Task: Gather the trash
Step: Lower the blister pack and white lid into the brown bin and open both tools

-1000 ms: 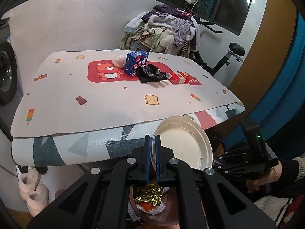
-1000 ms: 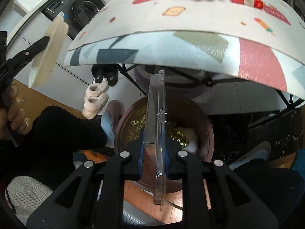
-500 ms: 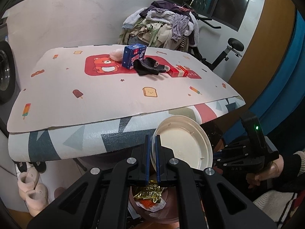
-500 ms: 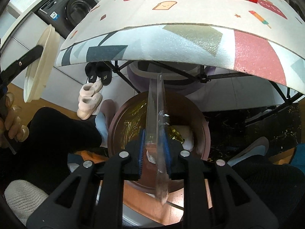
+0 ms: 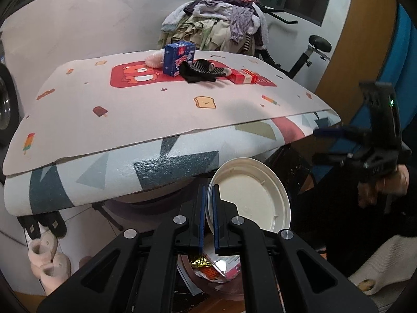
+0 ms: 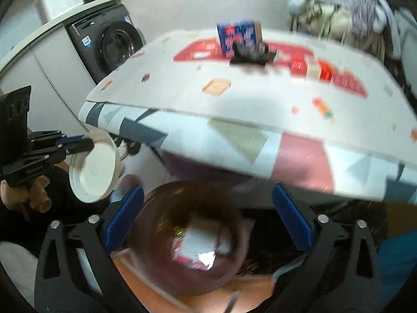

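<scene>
My left gripper point(image 5: 207, 190) is shut on the rim of a round white plastic lid point(image 5: 250, 198), held on edge under the table's front edge. Below it stands the brown trash bin point(image 5: 234, 296) with a gold wrapper point(image 5: 199, 262) and other litter inside. In the right wrist view my right gripper point(image 6: 207, 203) hangs over the bin point(image 6: 156, 234), its jaws opening wide with nothing between them. A pale, clear piece of plastic point(image 6: 200, 245) lies blurred inside the bin. The left gripper point(image 6: 86, 140) and lid point(image 6: 93, 172) show at the left there.
On the table mat point(image 5: 130, 114) sit a blue box point(image 5: 179, 58), a black glove point(image 5: 200, 71) and a red box point(image 5: 243, 76). Behind are a clothes pile point(image 5: 221, 26) and an exercise bike. A washing machine point(image 6: 114, 44) stands to the left, slippers point(image 5: 49, 258) on the floor.
My right gripper let go of the clear plastic tray, which dropped into the bin, then its jaws spread wide and it rose. My left gripper sank a little with the lid.
</scene>
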A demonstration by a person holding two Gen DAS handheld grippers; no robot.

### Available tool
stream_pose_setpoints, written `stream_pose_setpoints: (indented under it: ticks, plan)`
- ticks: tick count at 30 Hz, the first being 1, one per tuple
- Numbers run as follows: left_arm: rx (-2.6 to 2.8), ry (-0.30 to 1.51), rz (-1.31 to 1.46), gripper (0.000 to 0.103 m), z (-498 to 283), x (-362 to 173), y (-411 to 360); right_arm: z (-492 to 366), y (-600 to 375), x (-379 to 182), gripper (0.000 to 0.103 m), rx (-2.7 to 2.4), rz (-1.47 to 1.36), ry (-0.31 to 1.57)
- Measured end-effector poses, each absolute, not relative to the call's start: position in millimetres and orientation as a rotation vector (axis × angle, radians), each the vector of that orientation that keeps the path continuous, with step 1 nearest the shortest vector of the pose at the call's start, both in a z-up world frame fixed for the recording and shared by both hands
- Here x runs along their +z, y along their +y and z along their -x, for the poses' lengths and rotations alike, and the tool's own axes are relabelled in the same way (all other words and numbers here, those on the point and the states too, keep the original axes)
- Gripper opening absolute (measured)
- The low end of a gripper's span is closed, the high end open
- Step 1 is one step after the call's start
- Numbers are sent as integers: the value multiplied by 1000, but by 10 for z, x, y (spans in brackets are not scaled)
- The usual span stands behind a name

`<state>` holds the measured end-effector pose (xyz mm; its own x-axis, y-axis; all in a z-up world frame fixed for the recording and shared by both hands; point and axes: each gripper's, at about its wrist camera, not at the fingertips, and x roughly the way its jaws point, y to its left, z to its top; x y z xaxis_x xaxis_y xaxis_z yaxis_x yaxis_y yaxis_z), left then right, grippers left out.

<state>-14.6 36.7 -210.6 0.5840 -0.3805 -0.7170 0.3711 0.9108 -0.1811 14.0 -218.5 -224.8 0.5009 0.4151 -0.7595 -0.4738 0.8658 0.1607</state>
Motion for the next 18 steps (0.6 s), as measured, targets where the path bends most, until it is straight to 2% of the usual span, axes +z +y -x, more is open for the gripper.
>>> stream_pose_setpoints:
  ticks: [4, 18]
  plan:
    - [-456, 834, -7, 6, 133, -2216, 318, -104, -2266, -2353, 97, 547, 48, 836]
    - [-536, 954, -84, 6, 137, -2662, 51, -96, -2092, -2515, 97, 486, 158, 865]
